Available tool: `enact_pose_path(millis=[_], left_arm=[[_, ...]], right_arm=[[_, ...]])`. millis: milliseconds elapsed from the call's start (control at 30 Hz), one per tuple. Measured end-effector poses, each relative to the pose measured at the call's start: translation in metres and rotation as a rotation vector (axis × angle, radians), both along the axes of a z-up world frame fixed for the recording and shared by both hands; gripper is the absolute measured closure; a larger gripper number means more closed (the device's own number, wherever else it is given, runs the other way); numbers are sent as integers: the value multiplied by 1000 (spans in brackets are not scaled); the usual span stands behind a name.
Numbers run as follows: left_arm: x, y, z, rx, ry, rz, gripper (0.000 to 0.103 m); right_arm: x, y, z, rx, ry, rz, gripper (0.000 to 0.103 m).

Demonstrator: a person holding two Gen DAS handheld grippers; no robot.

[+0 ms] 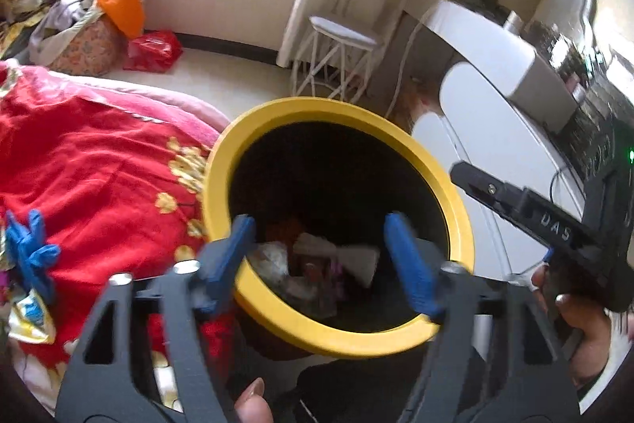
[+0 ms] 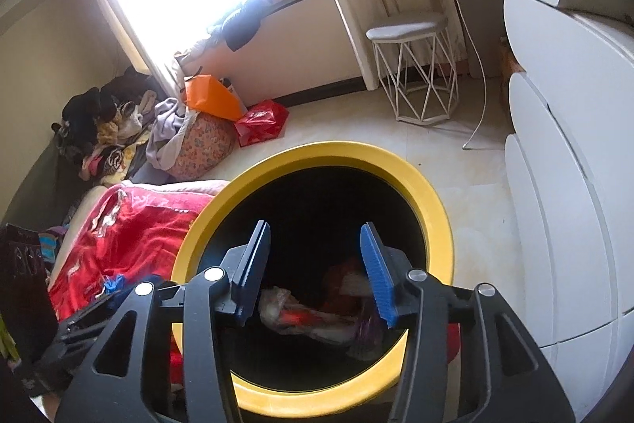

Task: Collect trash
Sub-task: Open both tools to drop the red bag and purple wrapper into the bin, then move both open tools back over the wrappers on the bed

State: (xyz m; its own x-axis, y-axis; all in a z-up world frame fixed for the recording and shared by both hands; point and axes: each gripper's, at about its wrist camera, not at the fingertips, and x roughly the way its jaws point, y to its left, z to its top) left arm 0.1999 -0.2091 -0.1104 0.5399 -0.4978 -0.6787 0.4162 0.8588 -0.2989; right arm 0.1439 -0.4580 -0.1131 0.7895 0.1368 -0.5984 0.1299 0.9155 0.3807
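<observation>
Through the left wrist camera, I am hovering my left gripper (image 1: pixel 323 252) over the yellow-rimmed trash bin (image 1: pixel 459 201), fingers spread and grasping nothing. Crumpled wrappers and tissue (image 1: pixel 317 264) are lying at the bin's bottom, so part of the collecting looks done. On the red blanket (image 1: pixel 99 161) to the near left, a blue glove (image 1: pixel 29 252) and a snack wrapper (image 1: pixel 27 312) are waiting, probably still to gather.

Through the right wrist camera, I am holding my right gripper (image 2: pixel 315 272) above the same bin, fingers released and empty. Trash is showing between them, deep inside.
</observation>
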Motion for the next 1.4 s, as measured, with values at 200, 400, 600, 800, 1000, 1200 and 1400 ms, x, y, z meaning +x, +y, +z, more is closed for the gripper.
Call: enact_pose_path(millis=[200,400,600,800,1000,1200,1400], left_arm=[[-17,26,13,19,-61,85,11],[-33,52,21,54,-96,170,11],[-48,77,36,69,-148,237,11],[-62,101,49,85,-198,292,11],[-70,128,55,88,-220,356,11],[-75,152,60,89,-234,415,11],[-79,178,62,91,-238,478,11]], right_arm=[[-4,11,9,-70,-24,9,48],[-8,37,22,-112,-63,72,43],[-12,66,35,-119,-94,138,41],[-19,92,46,-145,-130,198,37],[-25,117,54,-166,-160,256,32],[-29,144,55,-187,-175,324,31],[-33,173,55,-205,-186,413,31]])
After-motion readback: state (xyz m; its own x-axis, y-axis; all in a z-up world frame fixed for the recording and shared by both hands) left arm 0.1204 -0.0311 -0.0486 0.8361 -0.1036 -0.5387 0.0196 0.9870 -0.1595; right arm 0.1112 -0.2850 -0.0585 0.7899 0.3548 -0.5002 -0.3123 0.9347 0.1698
